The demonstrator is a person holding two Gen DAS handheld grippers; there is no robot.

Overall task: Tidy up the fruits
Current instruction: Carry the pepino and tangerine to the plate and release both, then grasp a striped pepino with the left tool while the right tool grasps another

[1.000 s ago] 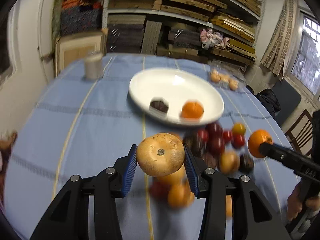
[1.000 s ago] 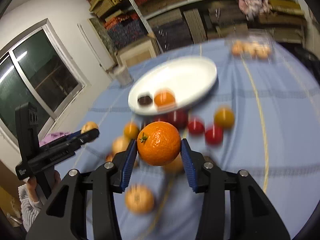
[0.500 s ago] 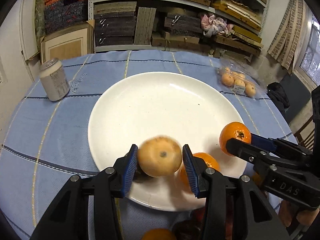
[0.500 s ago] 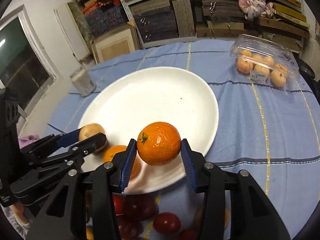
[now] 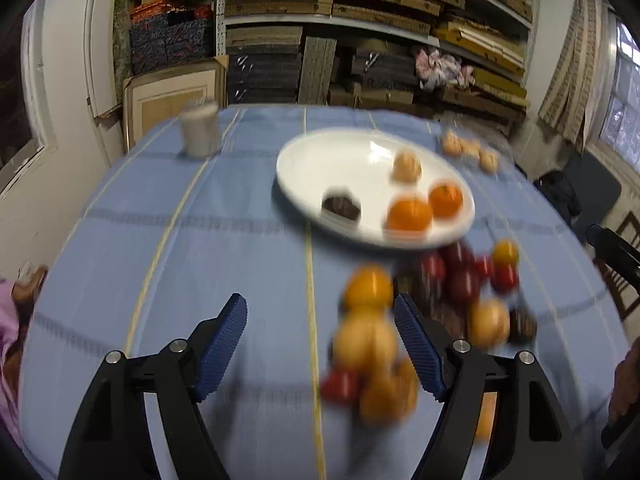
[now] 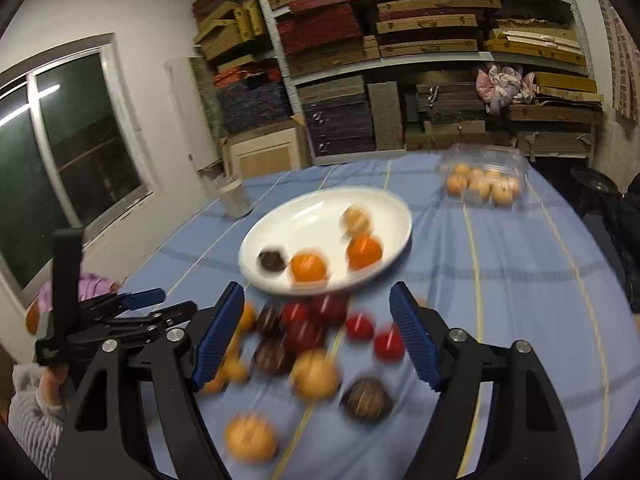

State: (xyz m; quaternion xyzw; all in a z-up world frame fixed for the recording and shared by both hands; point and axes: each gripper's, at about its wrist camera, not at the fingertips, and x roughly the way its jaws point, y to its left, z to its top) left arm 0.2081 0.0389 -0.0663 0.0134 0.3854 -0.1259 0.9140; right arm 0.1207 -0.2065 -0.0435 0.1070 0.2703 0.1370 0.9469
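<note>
Blue-padded, both pairs of fingers stand spread and empty: left gripper (image 5: 320, 344), right gripper (image 6: 316, 332). Loose fruit (image 6: 316, 372) lies on the desk (image 6: 520, 280) directly between and beneath the right fingers, nearer that hand; the white plate (image 6: 384, 204) sits beyond the fingertips.

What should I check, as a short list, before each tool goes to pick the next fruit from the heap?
1. Left tool open and holding nothing: ok.
2. Right tool open and holding nothing: ok.
3. Fruits already delivered lie inside the white plate, four pieces, none over the rim: ok.
4. Bare space left on the plate for more fruit: ok.
5. Fruit heap on the cloth lies near in front of both tools: ok.
6. Which single fruit is free to grip without pushing its neighbours: cannot tell, the heap is blurred and crowded.
</note>
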